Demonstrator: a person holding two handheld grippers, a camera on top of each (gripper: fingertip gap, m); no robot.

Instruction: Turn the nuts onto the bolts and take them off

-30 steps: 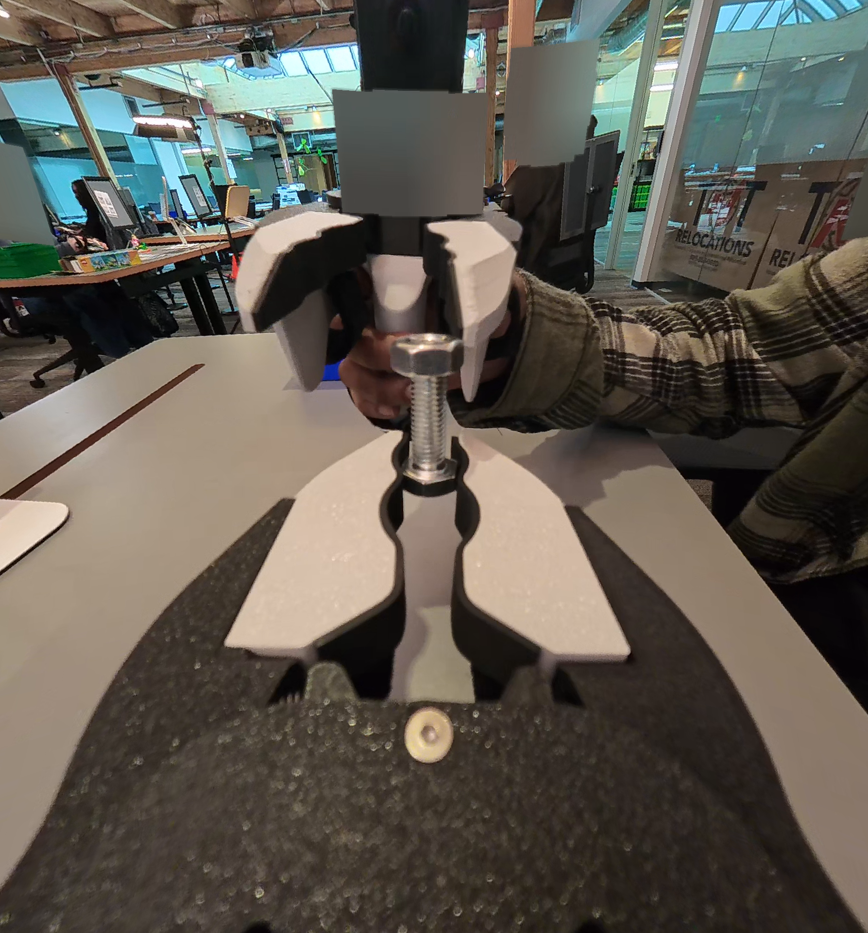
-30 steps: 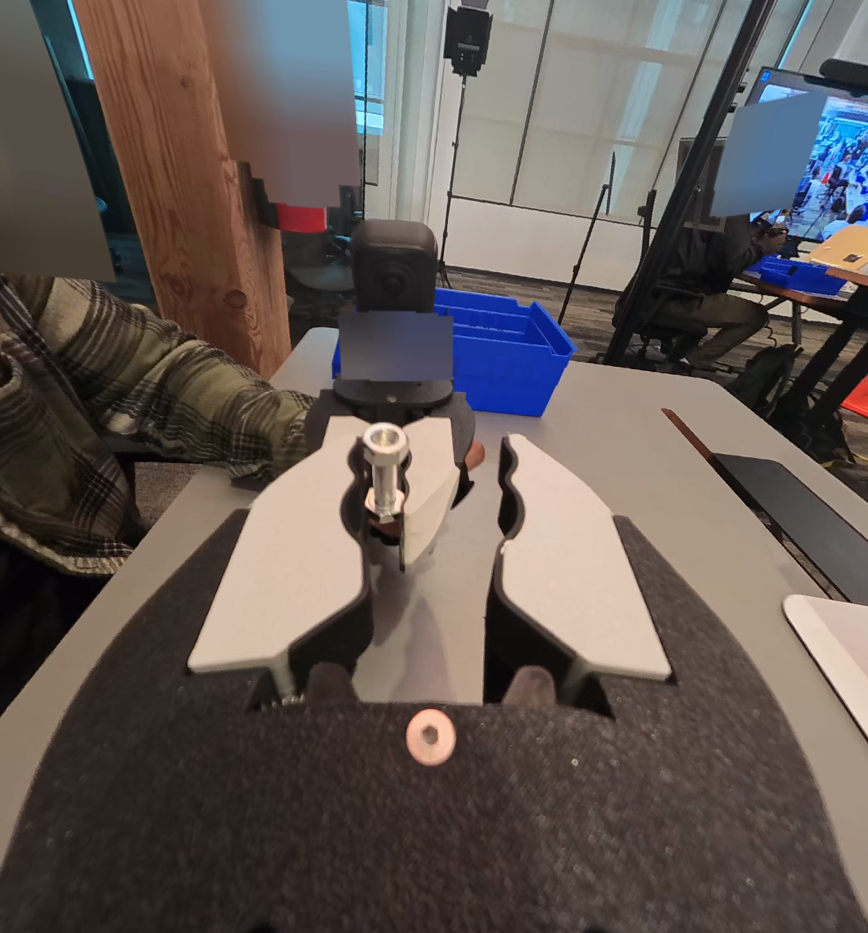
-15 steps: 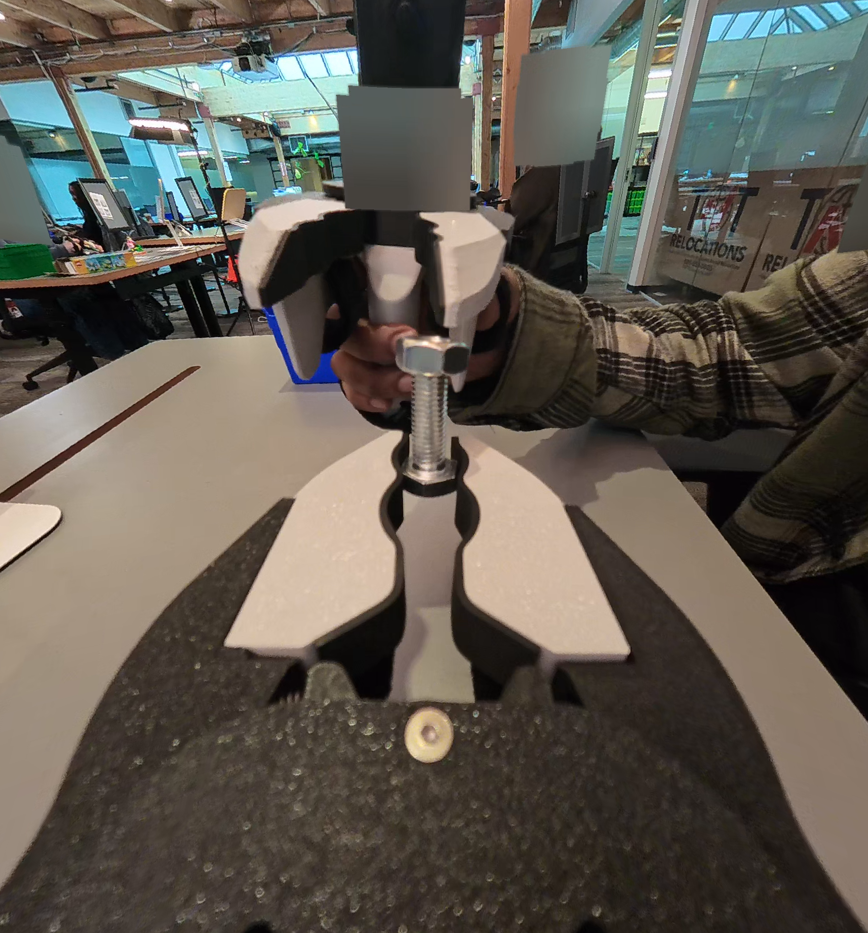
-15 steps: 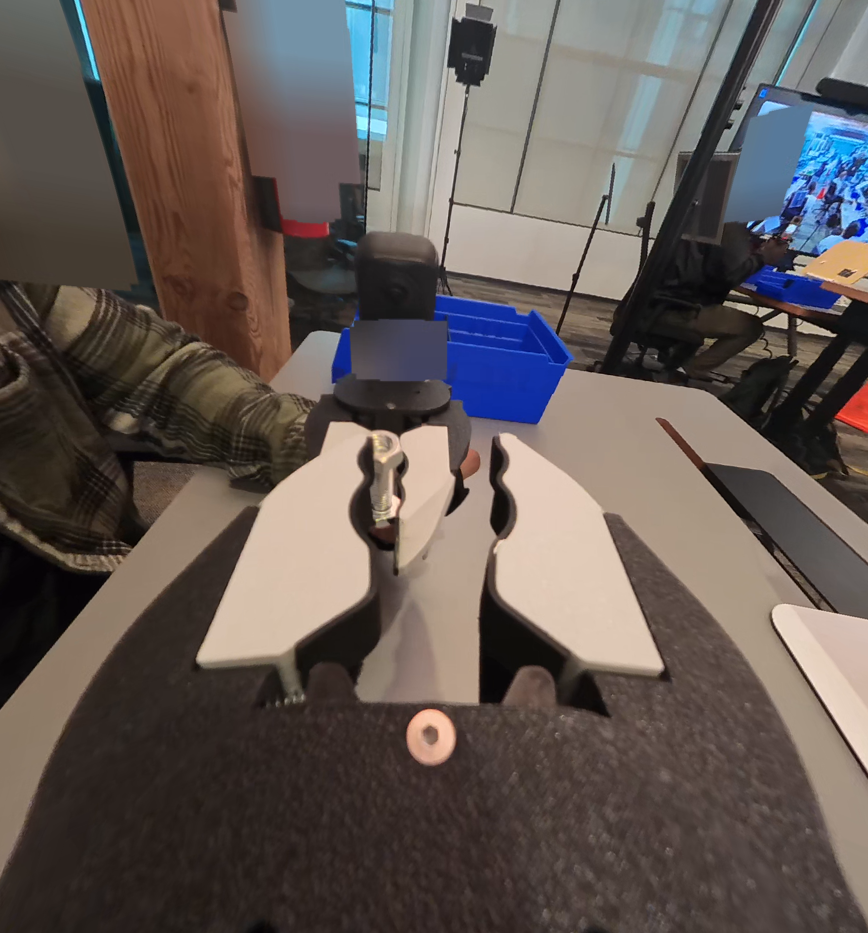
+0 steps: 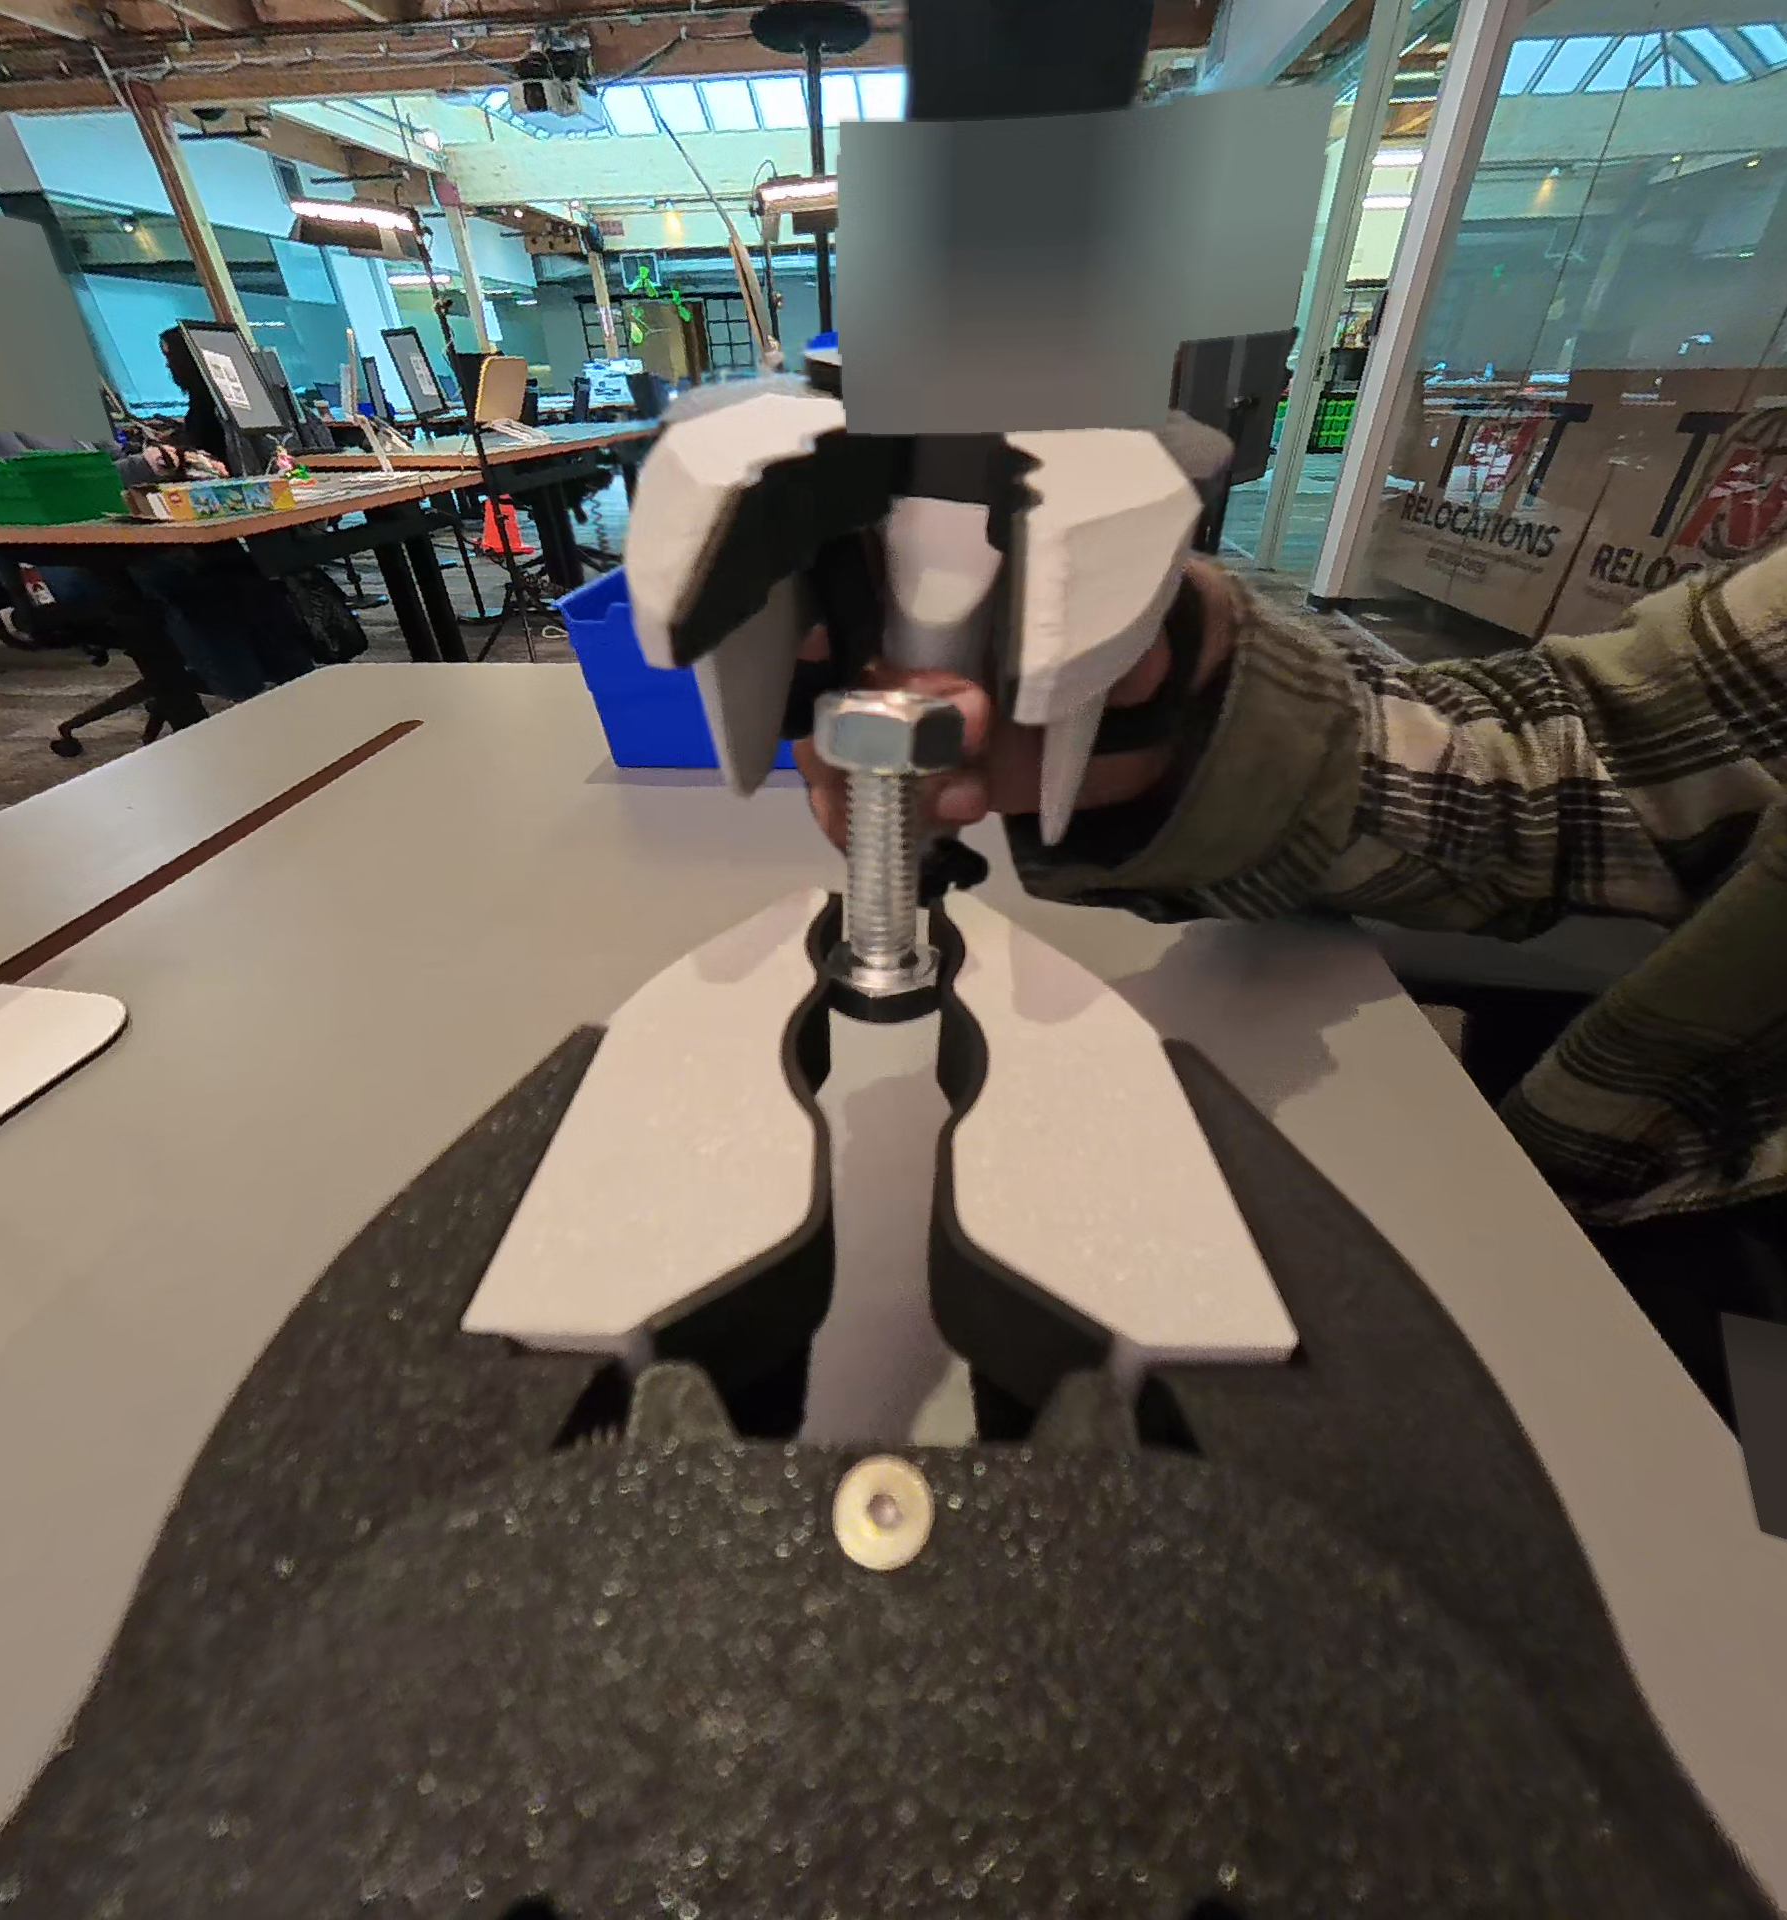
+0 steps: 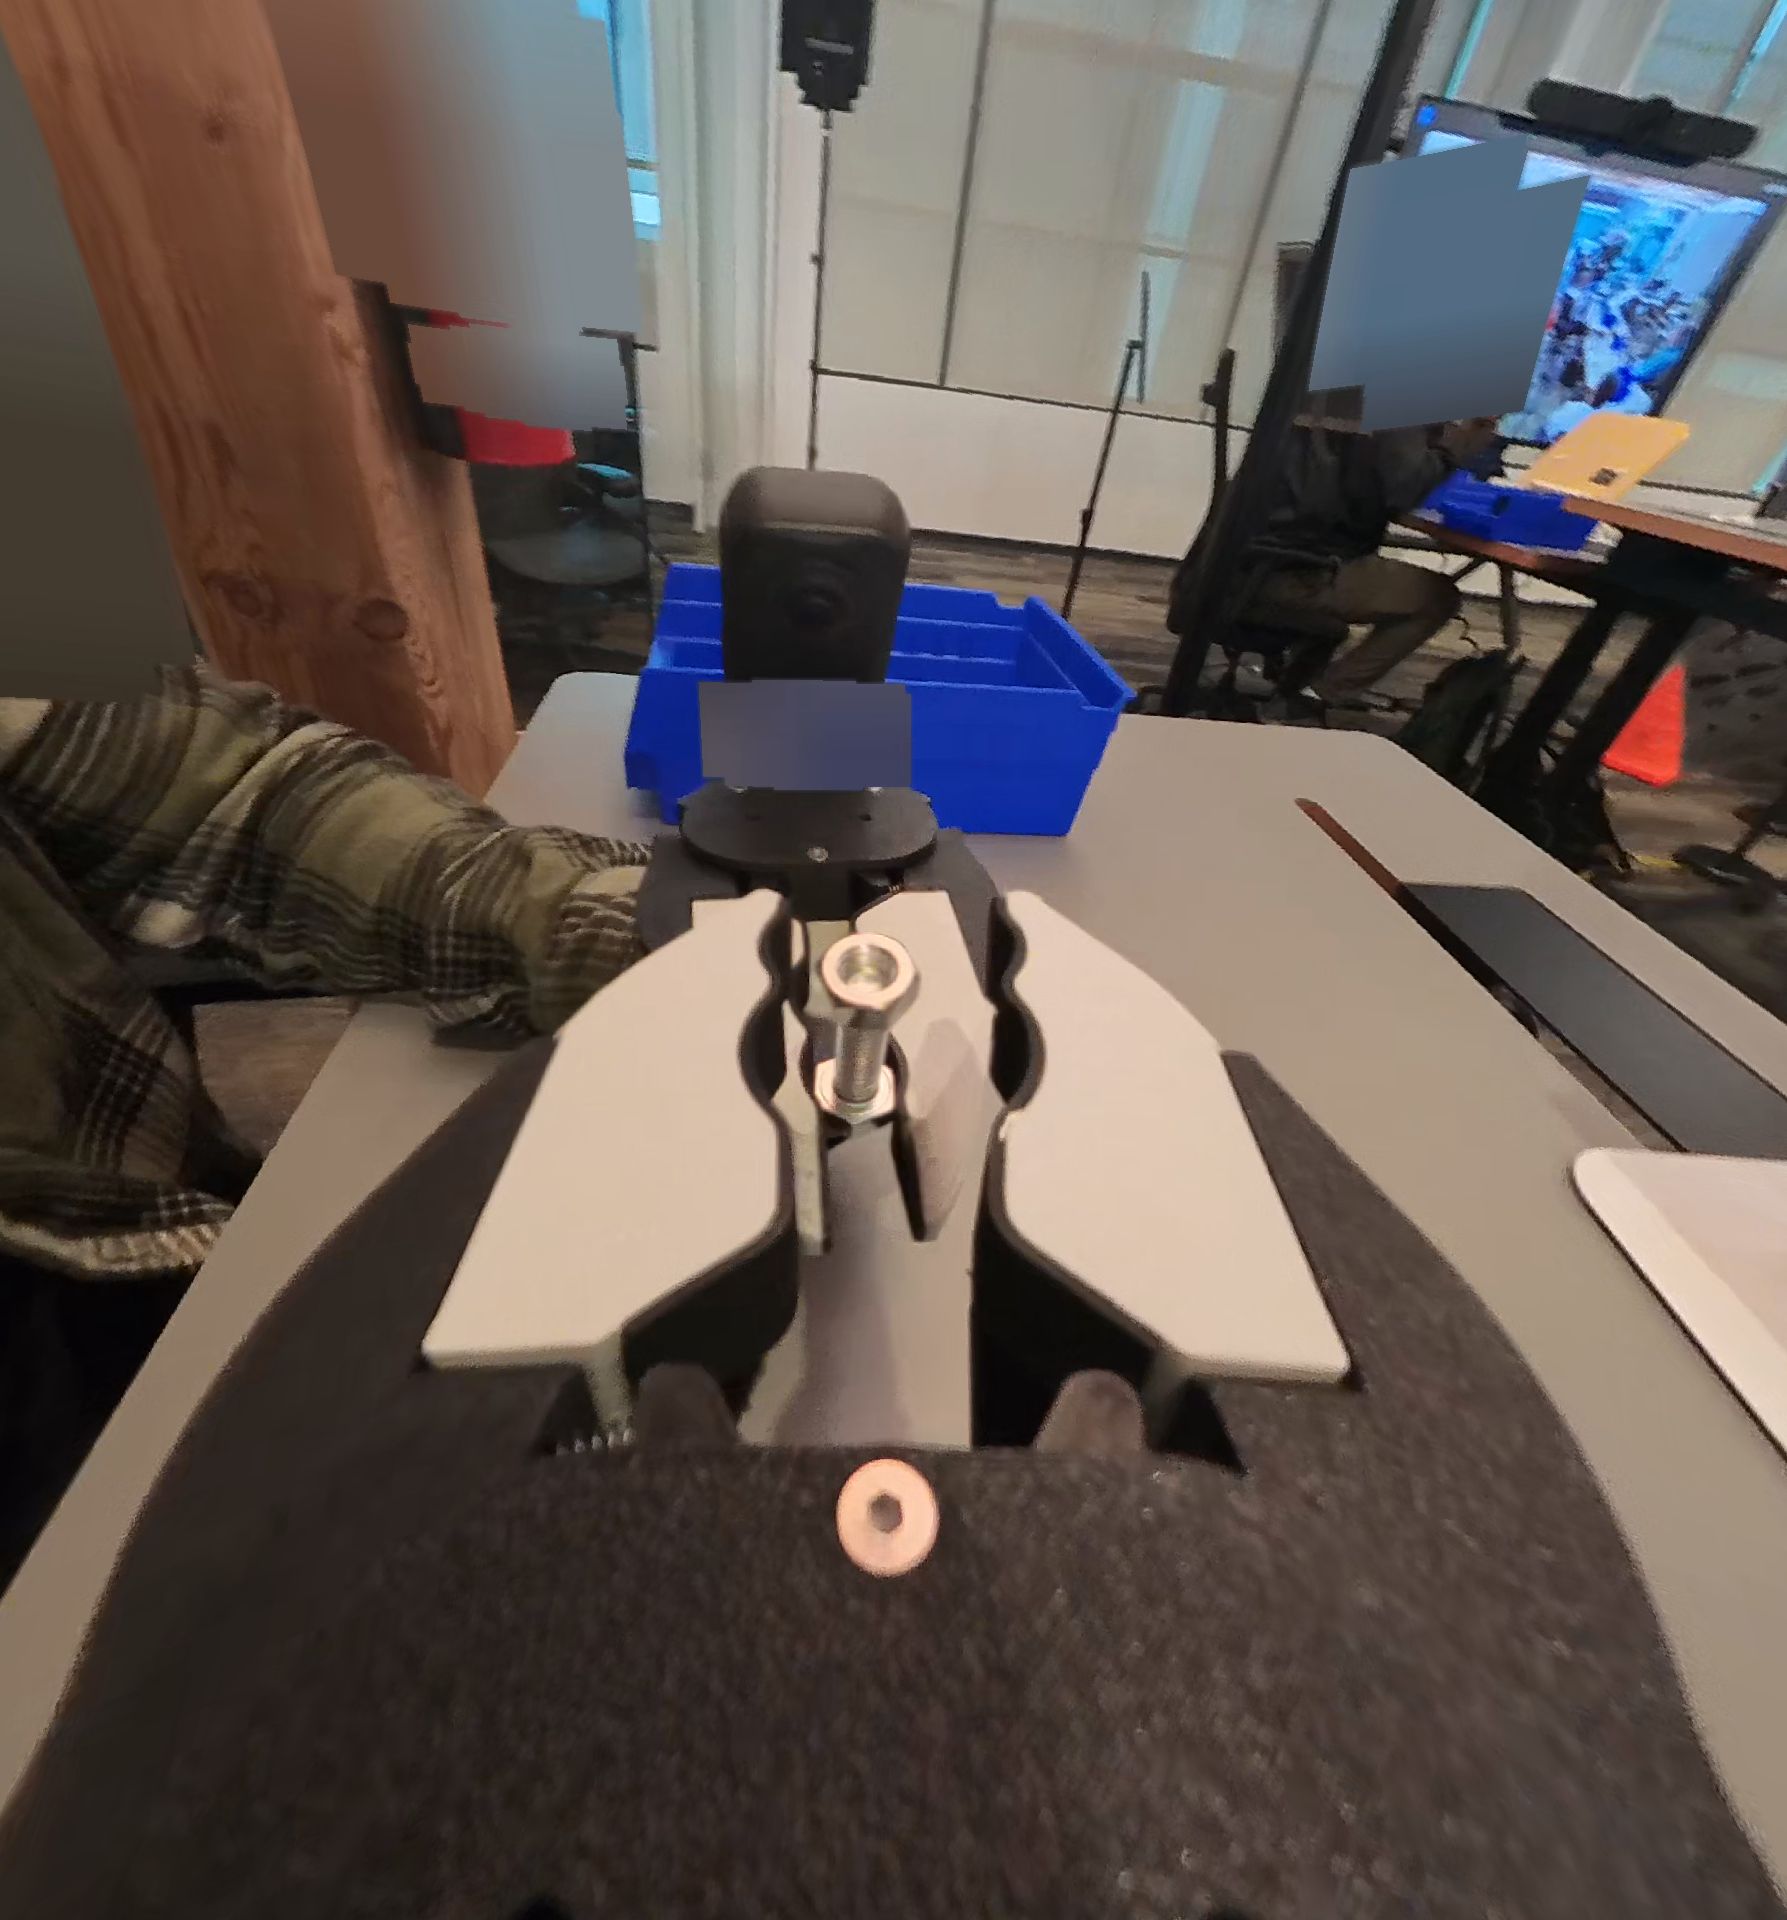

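In the left wrist view, the left tongs [image 5: 881, 971] reach forward low over the grey tabletop [image 5: 349, 935], their white fingers nearly together and clamped on a silver hexagonal steel nut [image 5: 881, 975] at their tips. A shiny threaded steel bolt [image 5: 884, 831] stands upright out of that nut, hex head on top, so the nut seems held fixed while the bolt is free to be turned. The right tongs [image 5: 899, 800] come at it from the far side, spread wide either side of the head, not gripping it. A blue plastic bin [image 5: 640, 686] sits behind. In the right wrist view, the right tongs [image 6: 894, 1039] stand wide apart around the bolt [image 6: 865, 1023], whose head faces the camera; the nut [image 6: 856, 1099] sits low on the thread, pinched by the left tongs [image 6: 863, 1216] opposite. Judging by this, the right tongs are lined up to take the head.
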